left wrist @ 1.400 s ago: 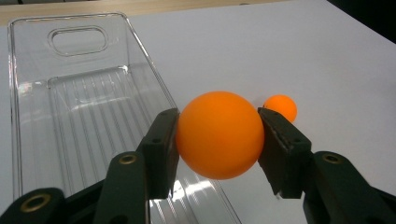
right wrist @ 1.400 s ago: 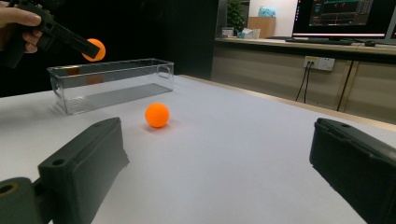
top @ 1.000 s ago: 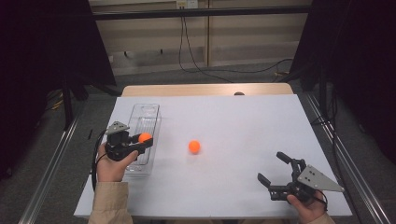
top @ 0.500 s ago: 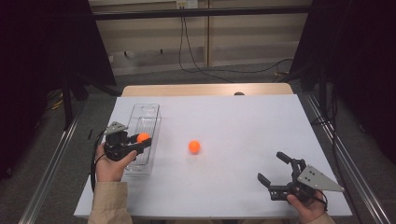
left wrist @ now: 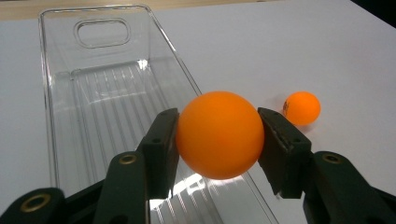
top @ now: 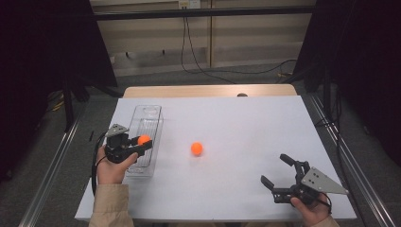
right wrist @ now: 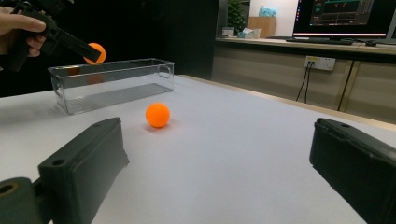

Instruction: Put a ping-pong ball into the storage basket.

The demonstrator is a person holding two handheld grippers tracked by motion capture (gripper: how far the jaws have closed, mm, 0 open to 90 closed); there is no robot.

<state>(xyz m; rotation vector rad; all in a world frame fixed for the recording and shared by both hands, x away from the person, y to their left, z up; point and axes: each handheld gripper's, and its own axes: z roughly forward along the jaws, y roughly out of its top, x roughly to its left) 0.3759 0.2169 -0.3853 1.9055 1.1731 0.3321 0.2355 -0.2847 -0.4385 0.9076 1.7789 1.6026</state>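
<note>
My left gripper (top: 142, 143) is shut on an orange ball (left wrist: 219, 134), held above the clear plastic bin (top: 152, 113) at the table's left. Both black jaws press the ball's sides in the left gripper view, with the bin's ribbed floor (left wrist: 107, 116) below. The held ball (right wrist: 96, 52) hovers over the bin (right wrist: 140, 79) in the right gripper view too. A second orange ball (top: 196, 148) lies on the white table near the middle, right of the bin. At the front right my right gripper (top: 276, 170) rests open on the table, nothing between its jaws.
The white tabletop (top: 246, 123) ends in a wooden strip (top: 208, 91) at the far edge. Dark curtains flank both sides. Cables hang on the back wall (top: 189, 42). A counter with a monitor (right wrist: 345, 18) stands beyond the table.
</note>
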